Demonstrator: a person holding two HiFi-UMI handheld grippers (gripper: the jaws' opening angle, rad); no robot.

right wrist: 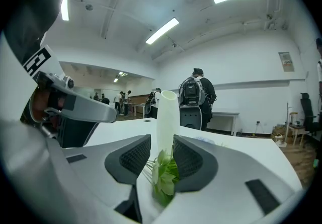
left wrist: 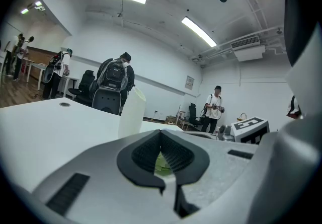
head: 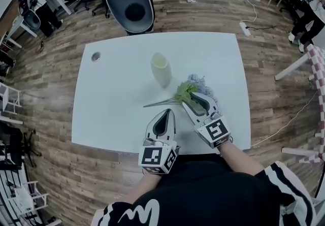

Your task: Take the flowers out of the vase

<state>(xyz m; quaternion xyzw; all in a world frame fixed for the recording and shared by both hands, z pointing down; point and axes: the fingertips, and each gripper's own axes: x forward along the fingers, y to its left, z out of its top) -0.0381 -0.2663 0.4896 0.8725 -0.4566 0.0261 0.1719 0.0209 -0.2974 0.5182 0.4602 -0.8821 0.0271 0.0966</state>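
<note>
A pale vase [head: 161, 70] stands upright and empty near the middle of the white table [head: 117, 108]. The flowers [head: 190, 92], green leaves with bluish blooms, lie flat on the table just right of it, with a thin stem [head: 158, 102] pointing left. My right gripper [head: 195, 95] rests low over them. In the right gripper view its jaws [right wrist: 162, 140] stand apart, the leaves [right wrist: 165, 177] lie loose between them and the vase [right wrist: 167, 117] stands behind. My left gripper [head: 168, 112] is shut on nothing, just short of the stem. Past its tips [left wrist: 161, 132] is the vase [left wrist: 132, 112].
A round cable hole [head: 96, 57] sits in the table's far left corner. A grey pod chair [head: 129, 1] stands beyond the far edge. A power strip [head: 245, 29] lies on the wooden floor at the right. People stand by desks in the background [left wrist: 215, 108].
</note>
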